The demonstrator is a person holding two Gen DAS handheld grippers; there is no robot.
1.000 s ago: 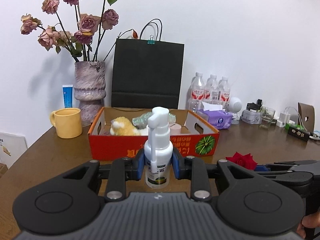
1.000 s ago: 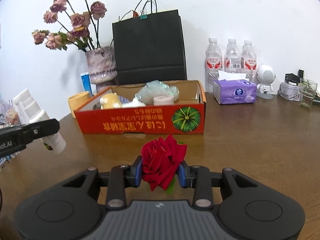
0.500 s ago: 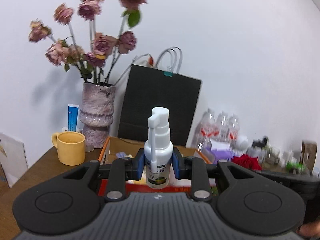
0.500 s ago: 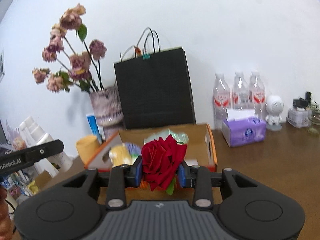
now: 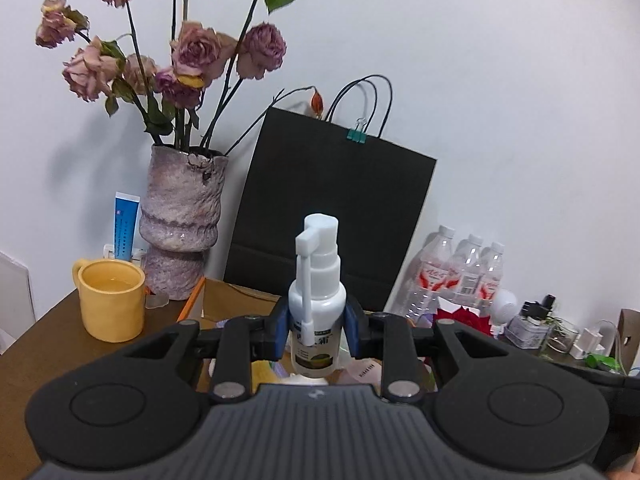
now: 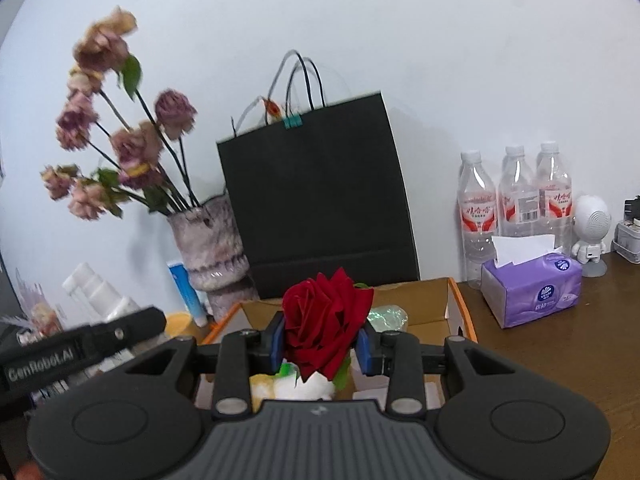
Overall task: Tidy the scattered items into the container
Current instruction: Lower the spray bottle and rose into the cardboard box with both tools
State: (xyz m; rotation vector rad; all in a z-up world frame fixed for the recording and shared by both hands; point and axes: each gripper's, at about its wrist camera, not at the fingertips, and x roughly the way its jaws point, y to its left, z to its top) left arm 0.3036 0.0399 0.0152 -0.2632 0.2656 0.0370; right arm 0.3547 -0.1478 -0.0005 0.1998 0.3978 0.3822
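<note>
Left wrist view: our left gripper (image 5: pixel 316 334) carries a white plastic pump-spray bottle (image 5: pixel 317 312) upright, blue-padded fingers (image 5: pixel 281 332) pressed against its sides, above the near end of the orange cardboard box (image 5: pixel 192 304) on the brown worktop (image 5: pixel 48 336). A yellow ceramic mug (image 5: pixel 110 300) and a mottled purple vase of dried roses (image 5: pixel 180 224) stand left of the box, a black paper bag (image 5: pixel 332 216) behind it. In the right wrist view, our right gripper (image 6: pixel 323 346) clamps a red fabric rose (image 6: pixel 324 320) over the box's open interior (image 6: pixel 452 312), where soft items lie. A purple tissue pack (image 6: pixel 532 292) sits right of the box.
</note>
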